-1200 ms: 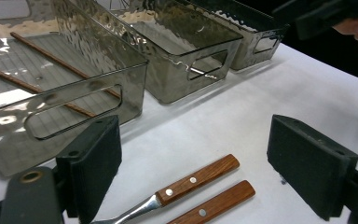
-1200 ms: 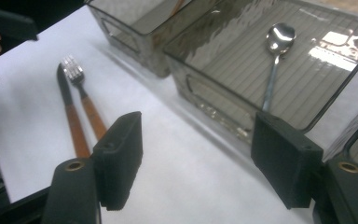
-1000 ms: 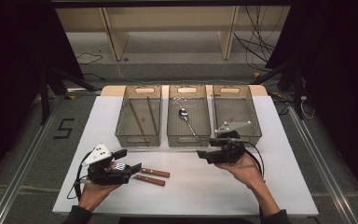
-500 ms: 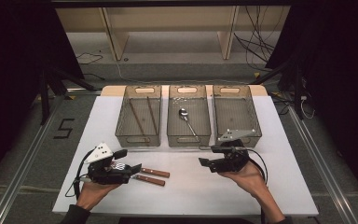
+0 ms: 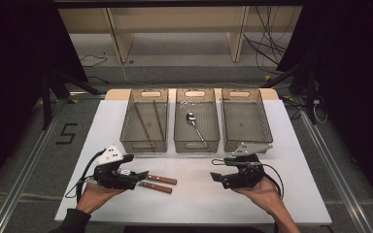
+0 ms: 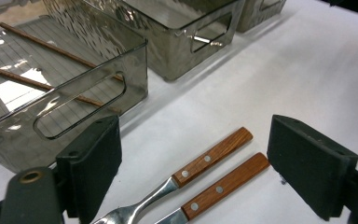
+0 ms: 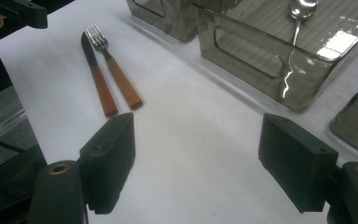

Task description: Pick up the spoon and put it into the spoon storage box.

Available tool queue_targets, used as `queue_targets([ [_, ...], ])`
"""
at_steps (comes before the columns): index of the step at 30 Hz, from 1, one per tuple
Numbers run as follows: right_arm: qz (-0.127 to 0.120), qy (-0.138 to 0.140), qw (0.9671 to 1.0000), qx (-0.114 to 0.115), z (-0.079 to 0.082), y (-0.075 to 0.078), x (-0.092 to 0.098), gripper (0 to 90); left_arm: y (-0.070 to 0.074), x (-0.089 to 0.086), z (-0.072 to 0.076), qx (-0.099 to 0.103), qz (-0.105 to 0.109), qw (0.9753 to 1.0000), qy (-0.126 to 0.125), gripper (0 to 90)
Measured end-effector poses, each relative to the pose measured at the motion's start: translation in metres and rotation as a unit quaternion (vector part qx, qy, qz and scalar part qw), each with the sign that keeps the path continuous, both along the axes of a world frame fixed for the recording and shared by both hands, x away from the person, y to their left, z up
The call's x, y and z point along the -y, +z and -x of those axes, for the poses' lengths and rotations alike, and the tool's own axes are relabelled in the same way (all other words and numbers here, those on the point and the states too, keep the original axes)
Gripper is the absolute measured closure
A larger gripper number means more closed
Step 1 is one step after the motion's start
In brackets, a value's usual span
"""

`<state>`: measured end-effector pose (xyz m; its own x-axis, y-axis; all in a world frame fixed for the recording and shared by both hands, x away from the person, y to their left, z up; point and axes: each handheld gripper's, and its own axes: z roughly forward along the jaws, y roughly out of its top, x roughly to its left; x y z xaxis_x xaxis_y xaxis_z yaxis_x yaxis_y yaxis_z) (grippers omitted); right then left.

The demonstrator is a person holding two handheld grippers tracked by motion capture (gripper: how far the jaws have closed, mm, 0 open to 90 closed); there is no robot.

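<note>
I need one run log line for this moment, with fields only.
left gripper: open, over fork and knife | right gripper: open, holds nothing | spoon: in middle bin

We read one mark: a dark figure "5" (image 5: 67,133) on the grey floor (image 5: 24,145) left of the table, seen in the high view. It may have been taped or painted; the view was too coarse to tell. We found no other legible lettering.
</note>
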<state>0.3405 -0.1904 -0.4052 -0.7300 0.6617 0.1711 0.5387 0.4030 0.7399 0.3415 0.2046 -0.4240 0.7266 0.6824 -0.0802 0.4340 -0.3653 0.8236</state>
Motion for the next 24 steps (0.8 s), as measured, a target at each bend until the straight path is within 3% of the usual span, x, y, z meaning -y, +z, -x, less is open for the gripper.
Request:
queue_targets([
  [6, -0.004, -0.006, 1.0000, -0.002, 0.005, -0.005, 0.007, 27.3, 0.001, 0.004, -0.006, -0.009, -0.026, 0.9996, -0.011, 17.5],
  [11, -0.003, -0.009, 0.9999, -0.003, 0.008, -0.008, 0.011, 27.0, 0.001, 0.009, -0.007, -0.015, -0.059, 0.9978, -0.027, 17.9],
  [16, -0.006, -0.013, 0.9999, -0.003, 0.010, -0.009, 0.014, 26.4, 0.001, 0.015, -0.006, -0.027, -0.098, 0.9934, -0.054, 18.0],
  [24, -0.017, -0.024, 0.9995, 0.009, 0.017, -0.008, 0.022, 25.5, -0.002, 0.022, -0.006, -0.037, -0.124, 0.9888, -0.074, 18.2],
])
